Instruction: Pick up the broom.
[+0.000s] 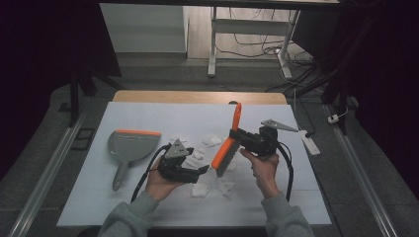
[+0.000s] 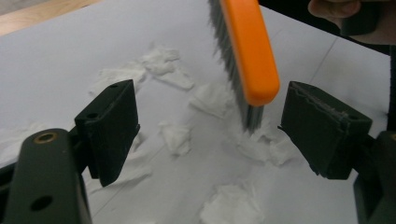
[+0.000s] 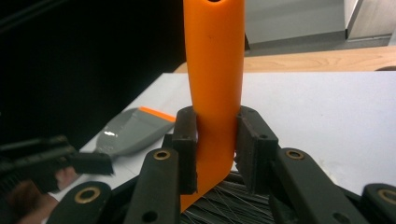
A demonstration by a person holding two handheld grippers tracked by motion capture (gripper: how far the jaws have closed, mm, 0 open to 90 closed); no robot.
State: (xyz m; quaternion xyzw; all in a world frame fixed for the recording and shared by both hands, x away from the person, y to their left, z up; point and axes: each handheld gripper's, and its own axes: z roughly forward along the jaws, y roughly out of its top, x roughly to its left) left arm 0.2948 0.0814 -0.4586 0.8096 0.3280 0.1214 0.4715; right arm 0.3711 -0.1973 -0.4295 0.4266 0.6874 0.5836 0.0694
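**Brush among paper scraps**

The left gripper (image 2: 205, 135) has its jaws wide apart with nothing between them. Beyond, an orange brush (image 2: 250, 51) stands bristles-down on white scraps (image 2: 175, 137) scattered over the white sheet (image 2: 56, 60).

Brush (image 3: 214, 70) handle tip cut off at top edge.
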